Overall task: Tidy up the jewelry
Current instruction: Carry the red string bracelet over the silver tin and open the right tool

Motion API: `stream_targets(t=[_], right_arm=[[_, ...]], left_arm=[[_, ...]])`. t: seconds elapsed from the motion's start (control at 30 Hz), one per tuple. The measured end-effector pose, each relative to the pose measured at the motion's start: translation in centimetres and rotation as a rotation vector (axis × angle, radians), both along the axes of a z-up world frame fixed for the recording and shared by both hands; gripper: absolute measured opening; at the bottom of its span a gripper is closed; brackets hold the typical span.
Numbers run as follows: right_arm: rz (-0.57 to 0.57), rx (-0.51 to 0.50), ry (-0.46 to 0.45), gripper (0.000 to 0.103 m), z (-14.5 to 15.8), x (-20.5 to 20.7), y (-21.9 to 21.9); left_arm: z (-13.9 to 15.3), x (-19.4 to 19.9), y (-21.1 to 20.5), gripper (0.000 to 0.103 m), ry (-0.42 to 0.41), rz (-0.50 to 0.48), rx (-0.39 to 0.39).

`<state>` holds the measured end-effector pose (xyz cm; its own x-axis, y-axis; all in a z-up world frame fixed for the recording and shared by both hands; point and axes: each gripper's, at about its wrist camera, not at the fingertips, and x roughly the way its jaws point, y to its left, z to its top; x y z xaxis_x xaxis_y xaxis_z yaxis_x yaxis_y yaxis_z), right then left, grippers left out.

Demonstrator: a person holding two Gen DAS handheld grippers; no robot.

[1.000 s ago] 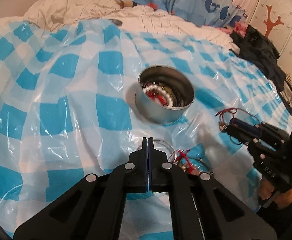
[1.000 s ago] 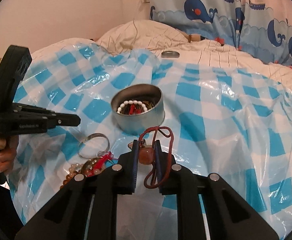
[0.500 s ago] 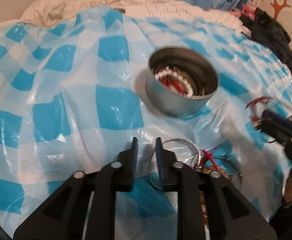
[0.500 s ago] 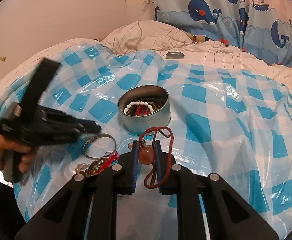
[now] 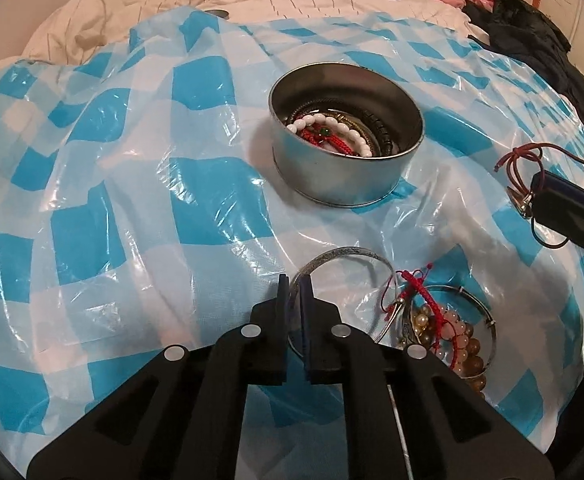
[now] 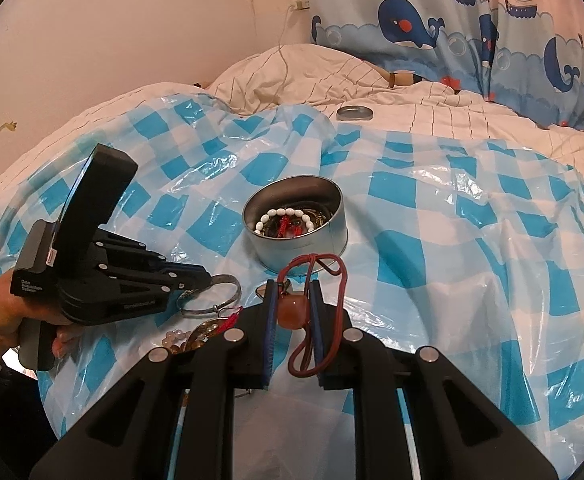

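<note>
Plainly, the left gripper (image 5: 295,286) had its fingers pinched narrowly on the silver bangle (image 5: 346,255), short of the tin (image 5: 346,184). Only the right wrist view showed the right gripper (image 6: 292,308) clamping an amber stone (image 6: 294,312) on a red cord (image 6: 324,320); the beaded bracelets (image 5: 458,340) lay right of the left fingers.

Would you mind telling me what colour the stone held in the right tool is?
The stone is translucent orange-brown, clearest in the right wrist view.
</note>
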<state>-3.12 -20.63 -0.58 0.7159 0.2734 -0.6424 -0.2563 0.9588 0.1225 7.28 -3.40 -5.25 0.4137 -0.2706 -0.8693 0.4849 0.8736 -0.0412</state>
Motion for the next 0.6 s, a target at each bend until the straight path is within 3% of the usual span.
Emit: stream_targets(t=[0.1, 0.13, 0.17, 0.27, 0.3, 0.37, 0.43, 0.6], right_arm=[[-0.003, 0.003, 0.001, 0.016, 0.0, 0.0, 0.1], [-0.003, 0.005, 0.001, 0.016, 0.1, -0.1, 0.1], [-0.001, 0.005, 0.002, 0.016, 0.1, -0.1, 0.1], [0.001, 0.004, 0.001, 0.016, 0.1, -0.1, 0.3], [0.0, 0.005, 0.001, 0.016, 0.0, -0.1, 0.2], [-0.001, 0.006, 0.002, 0.016, 0.0, 0.0, 0.2], [-0.002, 0.007, 0.002, 0.016, 0.0, 0.0, 0.2], [-0.006, 0.012, -0.004, 0.016, 0.1, 0.0, 0.1]], left_arm=[[0.2, -0.1, 0.0, 0.012, 0.005, -0.006, -0.01], [0.0, -0.1, 0.0, 0.032, 0.01, -0.002, -0.006], [-0.1, -0.1, -0.1, 0.047, 0.008, -0.002, -0.002], [-0.4, -0.4, -0.4, 0.047, -0.006, -0.013, 0.012], [-0.4, -0.3, -0.4, 0.046, -0.003, -0.011, 0.008], [-0.4, 0.0, -0.1, 0.018, 0.012, -0.002, -0.01], [-0.3, 0.2, 0.1, 0.003, 0.015, 0.006, -0.006], [1.7, -0.1, 0.7, 0.001, -0.02, 0.013, -0.073]])
